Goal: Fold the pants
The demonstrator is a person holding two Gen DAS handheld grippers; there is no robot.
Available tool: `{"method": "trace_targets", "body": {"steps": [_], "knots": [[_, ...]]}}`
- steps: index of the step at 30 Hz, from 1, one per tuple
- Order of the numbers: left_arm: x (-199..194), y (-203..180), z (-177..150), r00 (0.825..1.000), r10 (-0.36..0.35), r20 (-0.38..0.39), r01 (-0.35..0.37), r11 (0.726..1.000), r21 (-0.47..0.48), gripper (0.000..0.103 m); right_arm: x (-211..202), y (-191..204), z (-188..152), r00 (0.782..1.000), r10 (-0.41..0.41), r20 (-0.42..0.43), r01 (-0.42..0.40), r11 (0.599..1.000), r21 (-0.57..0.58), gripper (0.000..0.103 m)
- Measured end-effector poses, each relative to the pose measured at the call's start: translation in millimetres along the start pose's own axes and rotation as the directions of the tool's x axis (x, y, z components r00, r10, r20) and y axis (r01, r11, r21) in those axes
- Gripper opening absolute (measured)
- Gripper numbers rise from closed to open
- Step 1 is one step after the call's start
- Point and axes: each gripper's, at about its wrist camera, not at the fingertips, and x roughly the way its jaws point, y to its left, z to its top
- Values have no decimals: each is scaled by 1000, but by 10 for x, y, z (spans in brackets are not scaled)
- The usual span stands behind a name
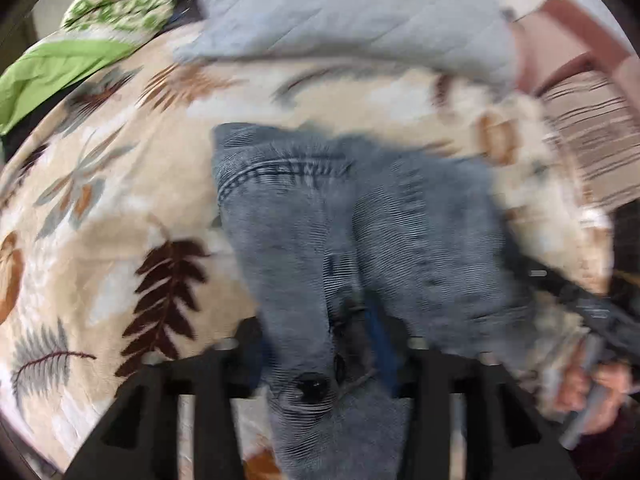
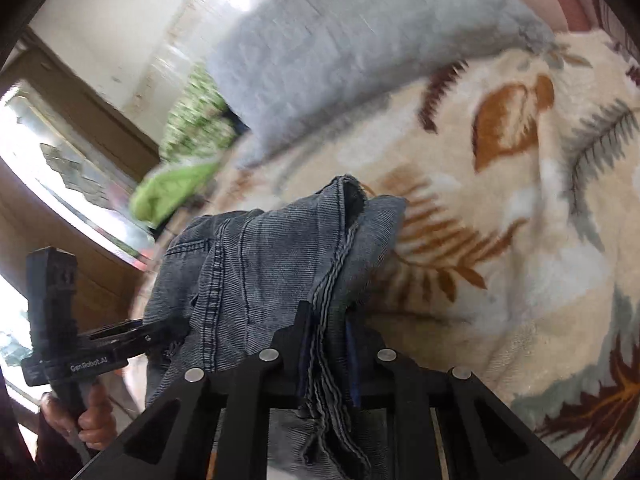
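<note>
Right up close in the right wrist view, the right hand-held gripper [image 2: 328, 344] is clenched on a bunched edge of the faded grey-blue denim pants [image 2: 256, 264], with seams and hem layers pinched between its blue-padded fingers. From there the fabric runs up toward 12 o'clock and drapes off to 9 o'clock, where the other tool is.

In the left wrist view, the left hand-held gripper [image 1: 320, 344] has the same denim pants [image 1: 320, 220] passing between its fingers, button end nearest the camera. Its jaws stand fairly wide, and with the blur I honestly can't tell if the pads are pressing on the cloth or just straddling it. The pants stretch away from it toward 12 o'clock, long axis roughly along the gripper's pointing line, ending in a stitched band around 11 o'clock.

So both hands are at the near end of the pants, and the far end lies on the bed. My guess is the next move carries this near end toward that far end, so it hinges on the left grip really being closed.

Under it all is a cream fleece blanket with brown and grey leaf print [image 1: 120, 216]. Farther off, at 12 o'clock, there's a pale grey-blue quilted cover [image 1: 340, 8], and at 10 o'clock a green and white patterned cloth [image 1: 120, 0].

No containers in sight.
</note>
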Motion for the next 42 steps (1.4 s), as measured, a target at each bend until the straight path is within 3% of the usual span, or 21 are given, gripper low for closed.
{"method": "trace_targets", "body": {"steps": [4,8,11,17,21,23,27,33,39,42], "knots": [[-128,-24,-64,998,40,50,-40,999,-1,61,26,-12,-9,1000,-17,-14,17,1000,0,20],[-496,-100,-151,983,111,143,-115,993,17,66,-245,113,-70,994,-81,69,85,995,-59,20],[-894,-183,-235,947,184,263,-194,981,11,79,-533,241,-188,980,-100,169,121,986,-114,20],[-1627,-309,-442,852,255,457,-272,962,-30,89,-1139,569,-480,939,-72,337,142,971,-190,20],[-2006,-287,-536,797,270,540,-274,959,-74,95,-1473,810,-666,912,-29,409,124,970,-207,20],[-2134,-280,-551,778,272,566,-273,958,-86,96,-1578,909,-735,904,-21,427,127,967,-222,20],[-2331,-238,-660,740,296,604,-292,950,-108,98,-1671,1060,-853,903,-13,429,127,963,-239,20],[-2442,-164,-783,725,306,617,-298,947,-121,98,-1669,1228,-956,909,-9,416,134,953,-273,20],[-2498,-125,-838,702,344,624,-332,933,-141,99,-1746,1422,-959,899,1,438,143,944,-296,20],[-2542,-86,-856,707,333,624,-317,938,-142,100,-1801,1527,-947,893,1,451,152,941,-303,20]]}}
